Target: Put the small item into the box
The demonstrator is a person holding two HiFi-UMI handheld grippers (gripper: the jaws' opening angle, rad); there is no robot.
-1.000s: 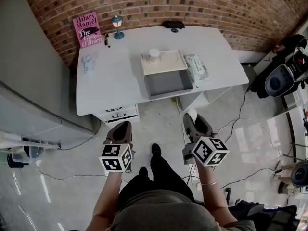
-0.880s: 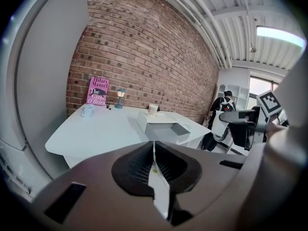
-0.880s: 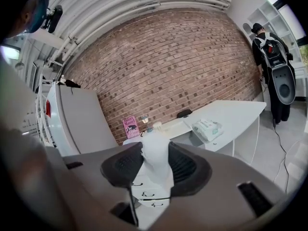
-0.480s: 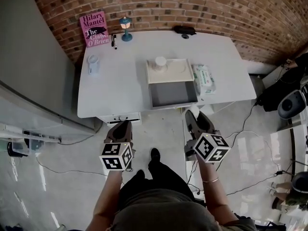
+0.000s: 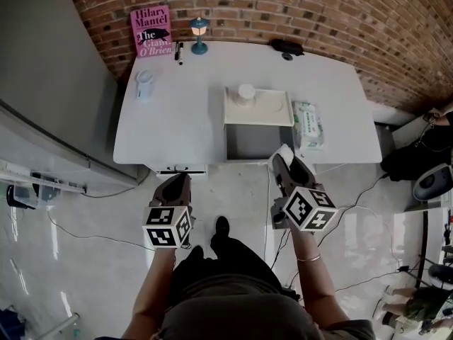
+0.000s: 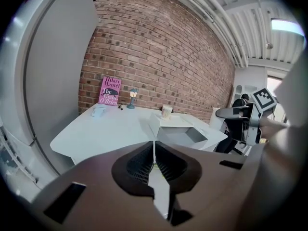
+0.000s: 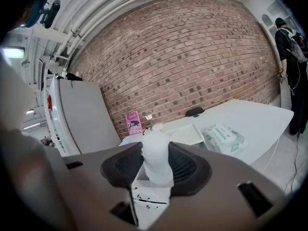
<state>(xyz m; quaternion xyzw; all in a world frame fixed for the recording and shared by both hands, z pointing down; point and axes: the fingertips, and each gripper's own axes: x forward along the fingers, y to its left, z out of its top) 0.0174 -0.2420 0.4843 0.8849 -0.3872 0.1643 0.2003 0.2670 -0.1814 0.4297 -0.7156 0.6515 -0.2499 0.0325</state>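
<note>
Partly hidden in R gripper [image 7: 155, 170]: white item [image 7: 156, 148]

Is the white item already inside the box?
No, the right gripper holds the white item between its jaws, outside the box.

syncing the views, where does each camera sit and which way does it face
Head view: on the head, facing steeply down at table and box; left gripper, right gripper, forearms show.
Left gripper view: rides that gripper, faces the box over shut jaws.
Right gripper view: rides that gripper, faces the wall; jaws grip a white item.
Shared: table, book.
</note>
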